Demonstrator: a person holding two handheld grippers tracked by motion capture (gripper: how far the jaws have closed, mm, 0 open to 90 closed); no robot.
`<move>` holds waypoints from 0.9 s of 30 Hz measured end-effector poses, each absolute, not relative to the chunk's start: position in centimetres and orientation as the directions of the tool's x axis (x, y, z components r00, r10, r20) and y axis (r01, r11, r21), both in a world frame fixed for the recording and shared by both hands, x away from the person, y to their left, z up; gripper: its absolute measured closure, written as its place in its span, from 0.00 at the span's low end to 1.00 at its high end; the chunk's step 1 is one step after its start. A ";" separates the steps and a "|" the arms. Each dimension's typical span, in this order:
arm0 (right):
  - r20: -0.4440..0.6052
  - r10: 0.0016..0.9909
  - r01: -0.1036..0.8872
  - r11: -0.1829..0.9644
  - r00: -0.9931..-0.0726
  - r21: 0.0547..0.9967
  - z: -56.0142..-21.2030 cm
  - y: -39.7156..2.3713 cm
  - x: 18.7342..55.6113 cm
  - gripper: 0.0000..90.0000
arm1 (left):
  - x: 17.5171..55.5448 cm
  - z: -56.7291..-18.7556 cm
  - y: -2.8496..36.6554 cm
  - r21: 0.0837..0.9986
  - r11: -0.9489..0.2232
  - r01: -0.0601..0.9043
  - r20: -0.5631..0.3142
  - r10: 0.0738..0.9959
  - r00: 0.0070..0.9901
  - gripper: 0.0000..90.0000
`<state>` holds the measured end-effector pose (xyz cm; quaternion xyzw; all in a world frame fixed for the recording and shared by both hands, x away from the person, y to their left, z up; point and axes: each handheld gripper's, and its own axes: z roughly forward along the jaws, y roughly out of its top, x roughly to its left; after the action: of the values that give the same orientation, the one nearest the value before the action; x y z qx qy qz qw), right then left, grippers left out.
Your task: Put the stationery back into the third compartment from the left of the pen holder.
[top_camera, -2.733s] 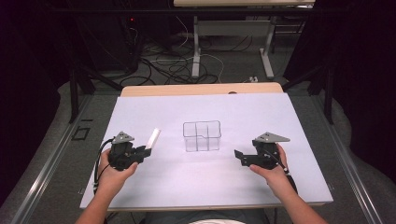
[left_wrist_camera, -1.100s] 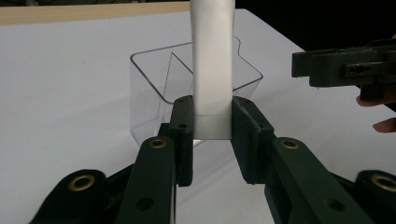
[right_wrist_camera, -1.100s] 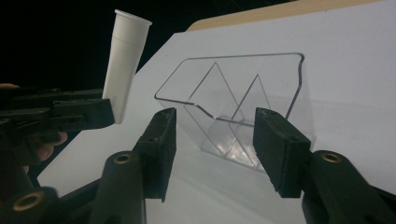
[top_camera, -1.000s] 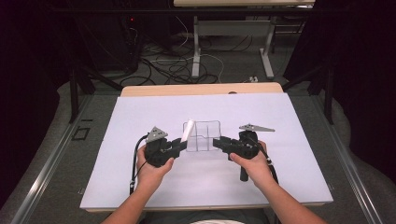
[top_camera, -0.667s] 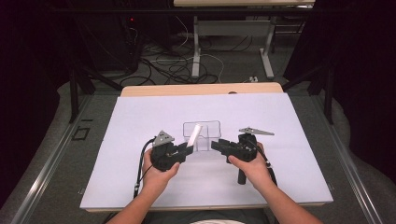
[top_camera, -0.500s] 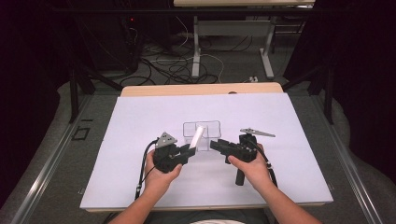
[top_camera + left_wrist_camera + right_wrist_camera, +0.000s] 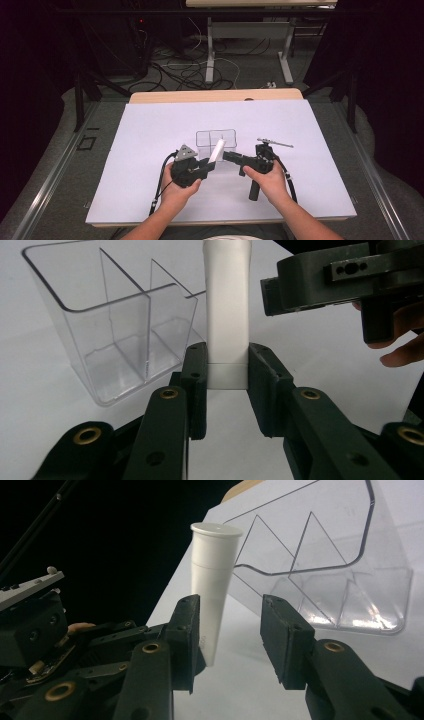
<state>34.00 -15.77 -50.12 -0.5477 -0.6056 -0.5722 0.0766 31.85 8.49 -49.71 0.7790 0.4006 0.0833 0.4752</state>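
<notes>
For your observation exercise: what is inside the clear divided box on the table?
The clear box holds nothing: its compartments show bare floor through the walls. The white tube stands outside it, clamped in the left hand-held gripper. In the high view the tube covers part of the box's near rim.

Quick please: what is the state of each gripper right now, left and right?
Left gripper: closed on the white tube, near the clear divided box.
Right gripper: open, jaws just closing; the tube stands between them, not clamped.
</notes>
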 end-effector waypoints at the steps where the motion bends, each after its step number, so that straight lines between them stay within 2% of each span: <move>1: 0.718 0.575 0.753 -0.248 -0.392 0.609 -50.2 -15.7 34.0 0.66 | 31.8 -49.8 8.3 0.810 -0.227 0.541 -0.249 0.703 0.667 0.80; 15: 0.765 0.548 0.812 -0.241 -0.338 0.531 -50.8 -15.3 34.1 0.73 | 31.2 -50.1 6.8 0.806 -0.283 0.519 -0.225 0.665 0.712 0.80; 27: 0.791 0.536 0.840 -0.251 -0.293 0.481 -50.9 -15.3 34.1 0.77 | 31.1 -50.2 6.7 0.809 -0.271 0.522 -0.239 0.659 0.713 0.79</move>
<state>34.14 -15.29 -50.94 -0.5777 -0.5956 -0.5402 0.1405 31.14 6.71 -50.22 0.7939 0.3720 0.0721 0.4755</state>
